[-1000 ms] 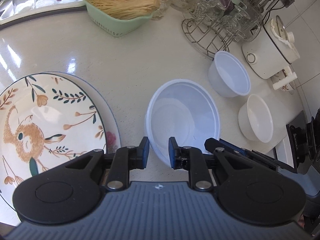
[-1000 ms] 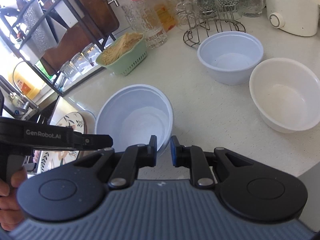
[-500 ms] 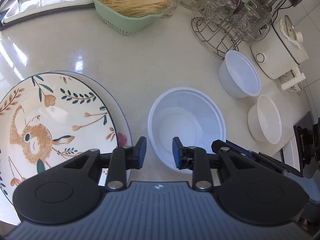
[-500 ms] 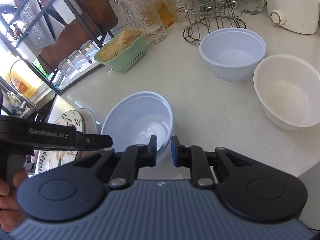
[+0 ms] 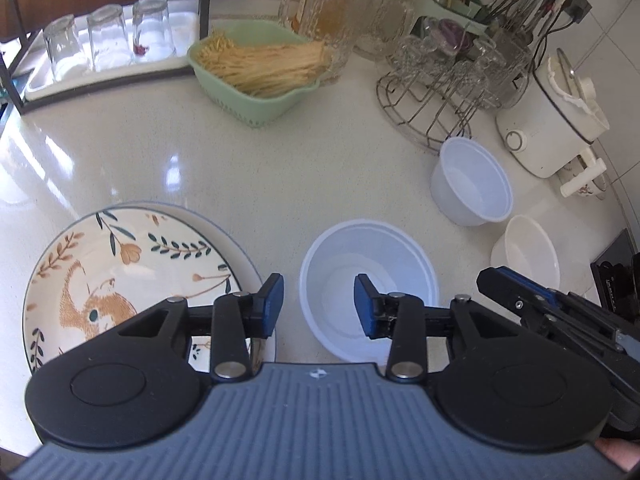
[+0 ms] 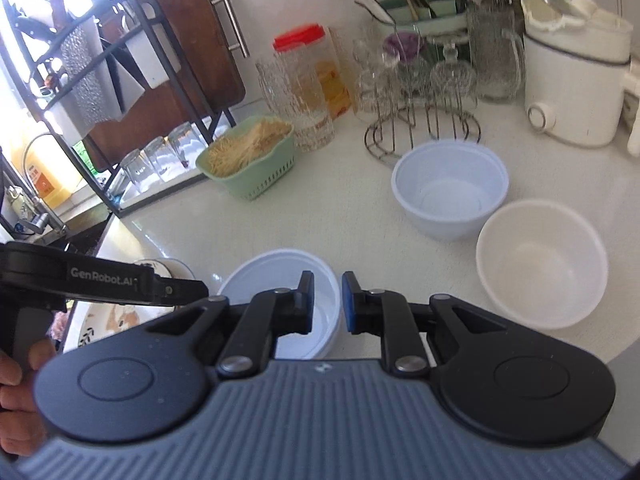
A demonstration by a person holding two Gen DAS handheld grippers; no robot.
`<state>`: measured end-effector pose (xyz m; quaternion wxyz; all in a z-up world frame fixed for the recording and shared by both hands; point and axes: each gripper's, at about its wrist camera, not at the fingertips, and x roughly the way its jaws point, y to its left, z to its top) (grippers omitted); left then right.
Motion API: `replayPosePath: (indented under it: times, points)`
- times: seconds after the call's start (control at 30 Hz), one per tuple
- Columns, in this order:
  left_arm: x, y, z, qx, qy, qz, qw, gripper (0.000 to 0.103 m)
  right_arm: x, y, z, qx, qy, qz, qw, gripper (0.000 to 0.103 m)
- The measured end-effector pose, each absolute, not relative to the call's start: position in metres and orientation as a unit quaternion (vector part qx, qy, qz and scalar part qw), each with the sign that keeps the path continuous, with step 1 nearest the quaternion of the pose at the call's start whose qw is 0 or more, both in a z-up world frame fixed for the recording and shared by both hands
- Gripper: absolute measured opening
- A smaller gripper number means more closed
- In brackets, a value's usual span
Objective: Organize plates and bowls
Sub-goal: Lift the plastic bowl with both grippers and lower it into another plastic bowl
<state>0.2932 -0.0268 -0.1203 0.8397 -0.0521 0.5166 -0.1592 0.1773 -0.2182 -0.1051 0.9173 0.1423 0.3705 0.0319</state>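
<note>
Three bowls and a plate stack are out on the worktop, and it looks like sorting is half set up. The patterned plate (image 5: 120,280) sits on top of a plainer one at the near left edge, so plates already seem to have their own pile. The near bowl (image 5: 368,276) stands alone toward the near edge, between the plates and the other two. The far bowl (image 5: 472,180) and the cream bowl (image 5: 528,252) sit just beside each other at the right, near the glass rack (image 5: 436,120) and the cooker (image 5: 560,120). My guess is the near bowl gets nested with those next, since they look close in shape.

The left gripper (image 5: 319,306) hovers above the near bowl's left rim with its fingers spread wide, holding nothing. One pad is over bare worktop between plate and bowl, the other over the bowl's inside, so it's lined up to straddle the rim. Can't tell if it touches.

The right gripper (image 6: 325,304) has a narrow gap between its pads, nothing in it, sitting over that bowl's right rim.
</note>
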Motion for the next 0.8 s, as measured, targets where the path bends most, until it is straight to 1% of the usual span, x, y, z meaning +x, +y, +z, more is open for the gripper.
replayPosePath:
  times: [0.3,0.53,0.8]
  points:
    - [0.281,-0.039,-0.081,-0.034,0.480,-0.184,0.857,0.044,0.168,-0.222,-0.067,0.131,0.341,0.027,0.931,0.019]
    - [0.270,-0.045,-0.056,-0.035,0.461,-0.202,0.863,0.044,0.150,-0.228,-0.038,0.135,0.297,0.012,0.945,0.019]
    - [0.256,-0.054,-0.036,-0.044,0.440,-0.215,0.871,0.044,0.141,-0.235,-0.024,0.142,0.281,0.004,0.949,0.019]
